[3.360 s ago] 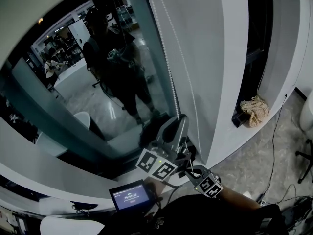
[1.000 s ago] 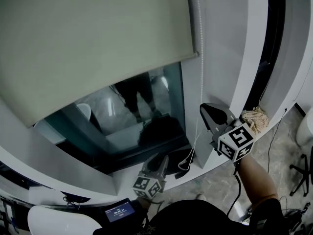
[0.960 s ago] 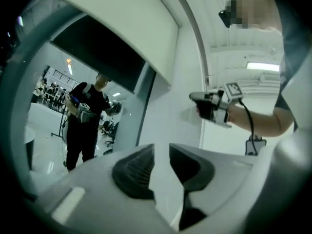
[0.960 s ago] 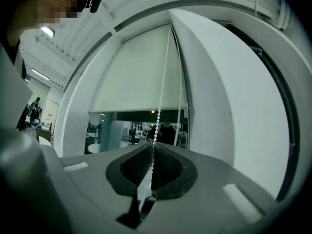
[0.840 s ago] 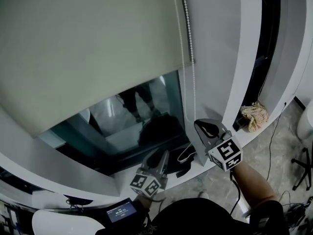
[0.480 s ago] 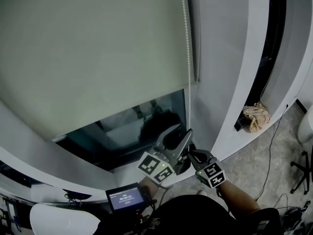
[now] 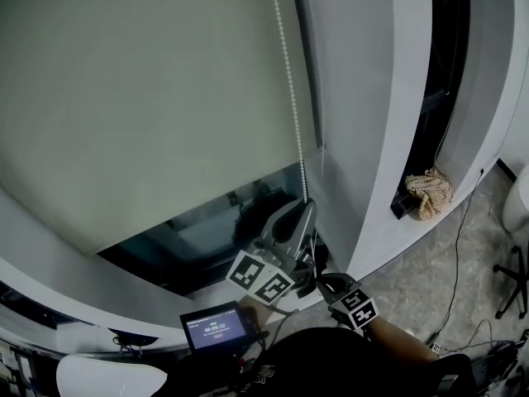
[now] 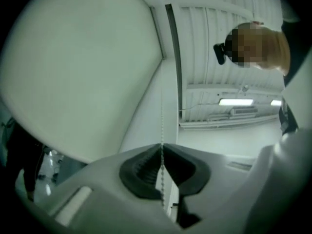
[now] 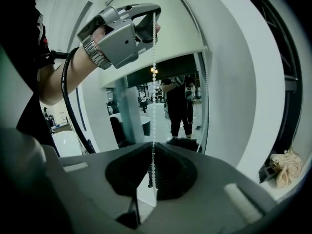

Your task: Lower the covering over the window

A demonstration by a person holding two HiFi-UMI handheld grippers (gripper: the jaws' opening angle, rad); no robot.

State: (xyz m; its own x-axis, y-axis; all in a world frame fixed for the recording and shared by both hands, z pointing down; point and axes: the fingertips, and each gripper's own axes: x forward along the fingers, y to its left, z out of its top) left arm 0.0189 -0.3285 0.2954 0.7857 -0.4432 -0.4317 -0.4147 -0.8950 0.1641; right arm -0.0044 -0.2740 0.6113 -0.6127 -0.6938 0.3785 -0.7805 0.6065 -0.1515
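The bead chain (image 7: 285,73) is pinched by the right gripper (image 9: 152,147) and the just-closed left gripper (image 8: 162,147), so the blind (image 7: 149,98) can be pulled down.

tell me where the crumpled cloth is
The crumpled cloth lies at the head view's right, on the white ledge at the foot of the dark gap.

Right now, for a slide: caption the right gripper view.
Left hand-held gripper, jaws just closed on the bead chain, above the right hand-held gripper gripping it.
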